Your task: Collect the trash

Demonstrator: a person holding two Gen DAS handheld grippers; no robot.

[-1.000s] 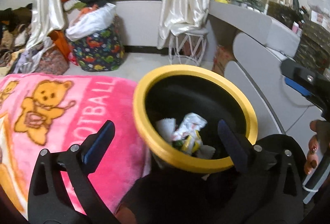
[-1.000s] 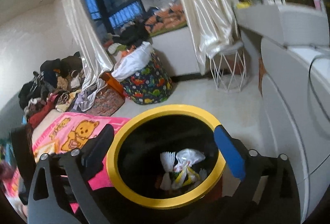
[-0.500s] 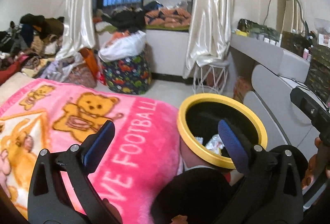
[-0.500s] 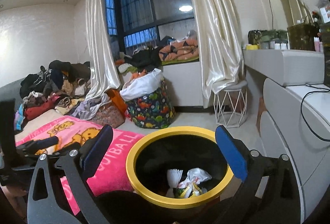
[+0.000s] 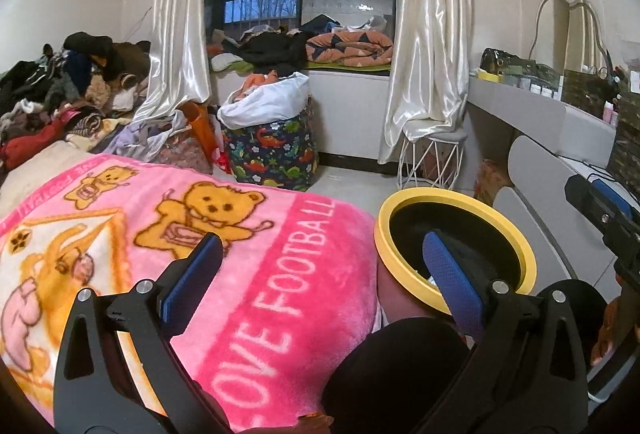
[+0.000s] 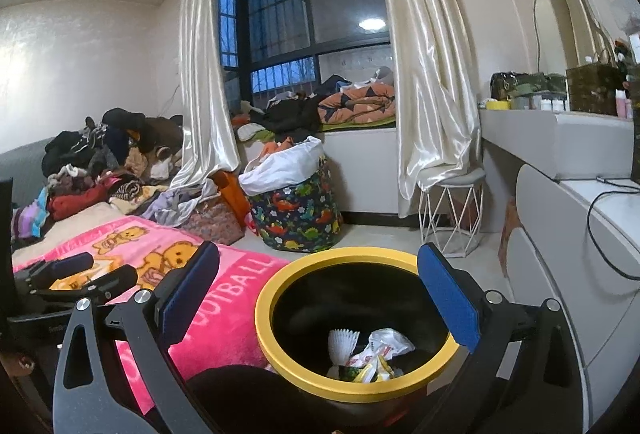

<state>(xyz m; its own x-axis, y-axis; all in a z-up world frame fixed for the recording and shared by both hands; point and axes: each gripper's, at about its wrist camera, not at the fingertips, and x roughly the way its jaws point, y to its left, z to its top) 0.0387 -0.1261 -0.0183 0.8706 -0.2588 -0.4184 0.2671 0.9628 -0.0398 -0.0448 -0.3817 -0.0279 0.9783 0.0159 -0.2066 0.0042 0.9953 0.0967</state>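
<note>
- Pink blanket (image 5: pixel 248 274), bear print, covers the bed; nothing lies on it.
- Dinosaur-print basket (image 6: pixel 298 214) on floor by the window, stuffed with a white bag.
- Yellow-rimmed bin (image 6: pixel 280 318) beside the bed; holds the trash (image 6: pixel 370 354): crumpled wrappers, white pleated paper.
- Left gripper (image 5: pixel 320 282): released, holding nothing, above the blanket edge.
- Right gripper (image 6: pixel 316 290): released, holding nothing, above the bin.

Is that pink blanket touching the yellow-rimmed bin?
Cannot tell. In the right wrist view the blanket runs up to the bin rim with no clear gap, but it may only lie behind it; the left wrist view does not settle it.
</note>
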